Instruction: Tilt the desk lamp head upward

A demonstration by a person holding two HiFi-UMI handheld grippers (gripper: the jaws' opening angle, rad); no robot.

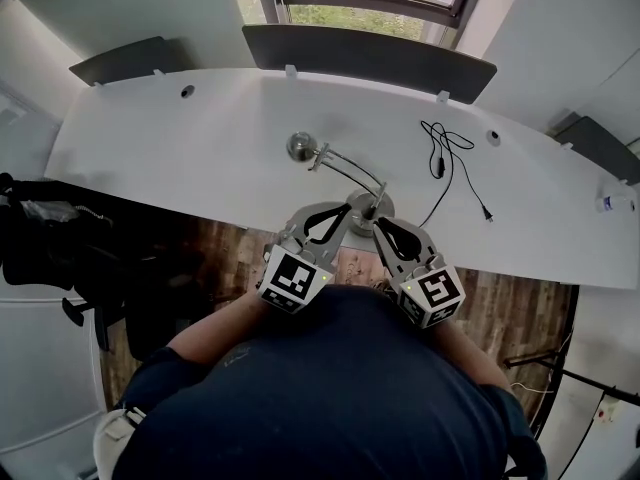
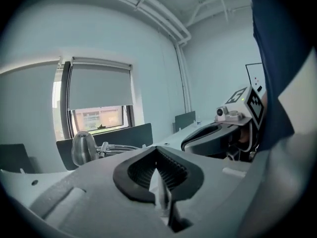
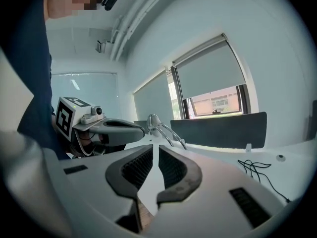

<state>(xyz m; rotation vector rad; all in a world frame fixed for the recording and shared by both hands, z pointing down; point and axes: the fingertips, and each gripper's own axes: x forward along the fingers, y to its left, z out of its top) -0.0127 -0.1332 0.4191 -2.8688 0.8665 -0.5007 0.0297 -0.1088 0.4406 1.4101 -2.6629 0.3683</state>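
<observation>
A chrome desk lamp stands on the white desk. Its round head lies low over the desktop, joined by thin wire arms to the base near the front edge. My left gripper sits just left of the base, jaws shut with nothing between them. In the left gripper view the lamp head is ahead and to the left. My right gripper is just right of the base; a thin, empty gap shows between its pads. The lamp head rises beyond it.
A loose black cable lies on the desk right of the lamp. A dark divider panel runs along the desk's far edge under the window. A small bottle stands at the far right. A dark chair sits left of me.
</observation>
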